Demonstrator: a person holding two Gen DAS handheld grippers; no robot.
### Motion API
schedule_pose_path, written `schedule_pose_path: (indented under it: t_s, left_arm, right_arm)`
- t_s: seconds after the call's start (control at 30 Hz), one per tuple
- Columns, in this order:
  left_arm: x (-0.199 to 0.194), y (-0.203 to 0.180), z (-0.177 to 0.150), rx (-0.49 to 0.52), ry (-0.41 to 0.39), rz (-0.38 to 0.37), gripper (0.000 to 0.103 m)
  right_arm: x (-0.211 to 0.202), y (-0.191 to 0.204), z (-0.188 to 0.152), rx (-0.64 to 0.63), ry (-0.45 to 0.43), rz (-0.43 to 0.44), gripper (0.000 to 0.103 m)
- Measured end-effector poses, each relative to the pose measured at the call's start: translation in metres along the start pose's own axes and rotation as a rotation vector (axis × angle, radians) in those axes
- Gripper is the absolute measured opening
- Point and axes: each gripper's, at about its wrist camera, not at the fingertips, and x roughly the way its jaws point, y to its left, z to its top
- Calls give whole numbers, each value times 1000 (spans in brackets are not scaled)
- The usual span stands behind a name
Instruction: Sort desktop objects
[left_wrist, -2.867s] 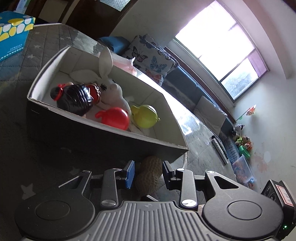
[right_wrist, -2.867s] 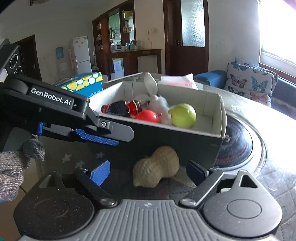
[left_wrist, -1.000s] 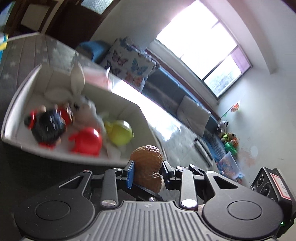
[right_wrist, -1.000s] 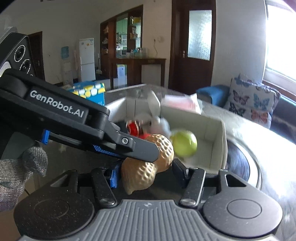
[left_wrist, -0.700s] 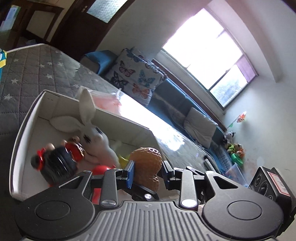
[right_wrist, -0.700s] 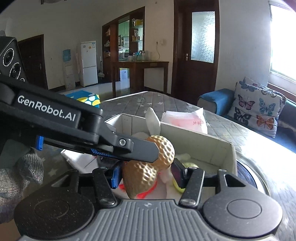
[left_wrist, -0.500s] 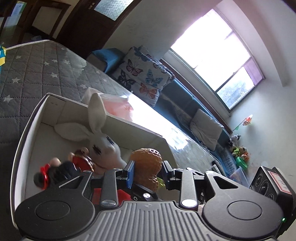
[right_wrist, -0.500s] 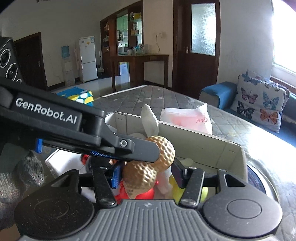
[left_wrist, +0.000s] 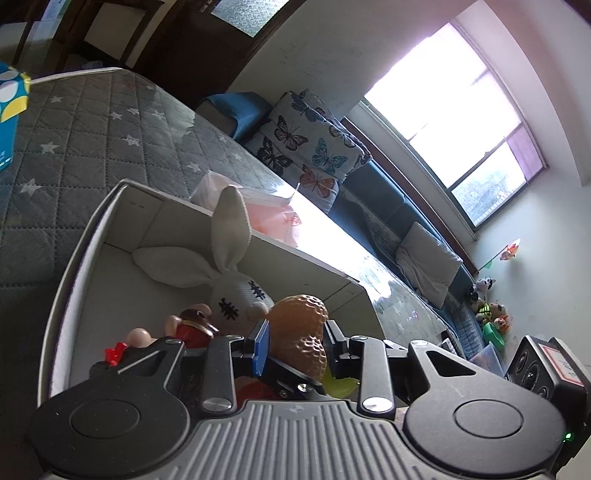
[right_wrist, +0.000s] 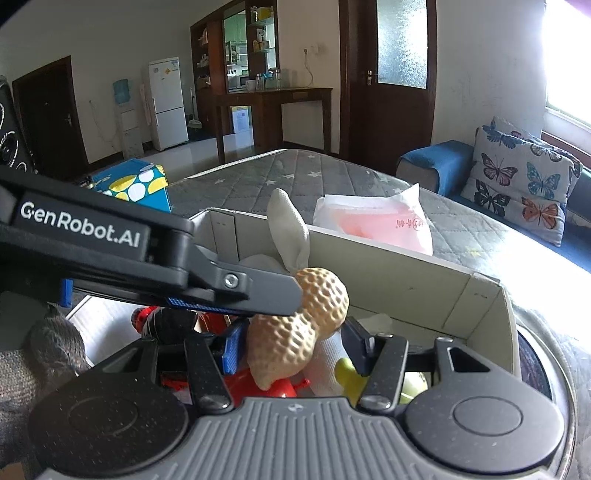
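Note:
A tan peanut toy (left_wrist: 299, 325) (right_wrist: 306, 314) hangs above the open white box (left_wrist: 85, 236) (right_wrist: 388, 295). My left gripper (left_wrist: 295, 332) is shut on its sides. One of the left gripper's fingers (right_wrist: 221, 284) crosses the right wrist view from the left. My right gripper (right_wrist: 291, 343) has the peanut between its jaws, which are just opening; the blue pad touches the lower lobe and the other tip meets the upper lobe. In the box lie a white rabbit (left_wrist: 240, 288), a dark-haired doll (left_wrist: 192, 325), a red toy (right_wrist: 280, 387) and a yellow-green toy (right_wrist: 347, 373).
A pink tissue pack (right_wrist: 380, 221) lies just behind the box on the quilted grey table cover (left_wrist: 110, 140). A blue spotted carton (right_wrist: 136, 188) stands at the far left. A grey-gloved hand (right_wrist: 48, 350) holds the left gripper. Sofa and window lie beyond.
Both grippers have carried the peanut forward from in front of the box to above its inside. The toys now sit right under the fingers.

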Motion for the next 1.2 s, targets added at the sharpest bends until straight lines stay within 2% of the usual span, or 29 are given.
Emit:
schedule_pose_path:
  t_s: [0.07, 0.17, 0.5, 0.9, 0.97, 1.13, 1.2]
  left_arm:
    - [-4, 1, -2, -1, -6, 11, 34]
    - [-11, -2, -5, 6, -12, 20, 34]
    - [-45, -17, -23, 68, -45, 53, 34]
    - [-74, -34, -67, 148, -83, 83, 34]
    - [-76, -38, -77, 163, -81, 86, 36]
    - [-75, -47, -99, 216, -64, 134, 36]
    - [-75, -51, -106, 236, -63, 155, 36]
  right_arm:
    - [-2, -1, -1, -3, -8, -6, 58]
    - [-9, 0, -1, 0, -23, -7, 66]
    - [-40, 9, -14, -27, -63, -16, 68]
    - [-100, 29, -56, -19, -103, -38, 85]
    - [-107, 34, -65, -25, -103, -45, 85]
    - [-123, 42, -84, -5, -98, -52, 86]
    - [-127, 44, -91, 2, -96, -65, 91]
